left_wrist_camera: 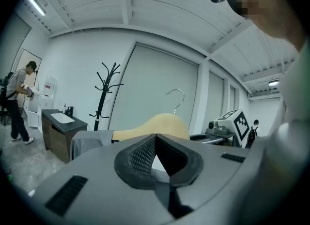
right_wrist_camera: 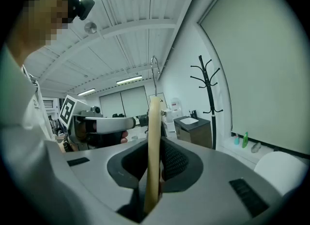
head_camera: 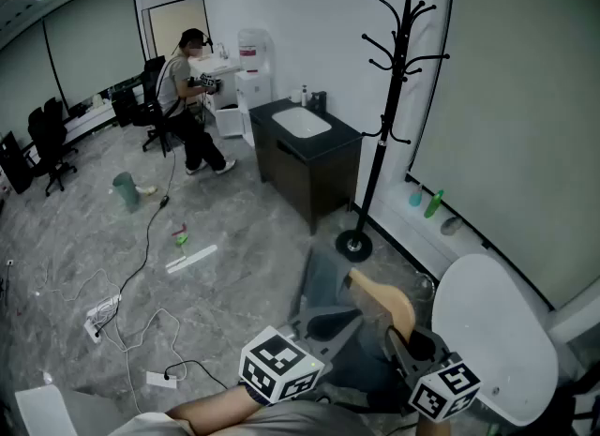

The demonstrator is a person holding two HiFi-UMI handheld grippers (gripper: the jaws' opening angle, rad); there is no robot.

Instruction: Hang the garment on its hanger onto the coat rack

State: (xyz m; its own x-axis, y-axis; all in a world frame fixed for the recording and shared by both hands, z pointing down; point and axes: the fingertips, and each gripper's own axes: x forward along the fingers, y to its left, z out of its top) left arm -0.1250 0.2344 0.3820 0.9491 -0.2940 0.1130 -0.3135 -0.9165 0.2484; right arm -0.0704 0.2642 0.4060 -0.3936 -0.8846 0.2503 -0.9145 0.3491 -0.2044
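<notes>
Firmly, right gripper [right_wrist_camera: 154,142] clamps the hanger [right_wrist_camera: 154,115] (grey garment [head_camera: 325,282] draped).

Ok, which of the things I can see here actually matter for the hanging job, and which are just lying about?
For the job: wooden hanger, held by the right gripper; grey garment on it; black coat rack.
Just lying about: power strip on the floor; green bottle; sink cabinet.
</notes>
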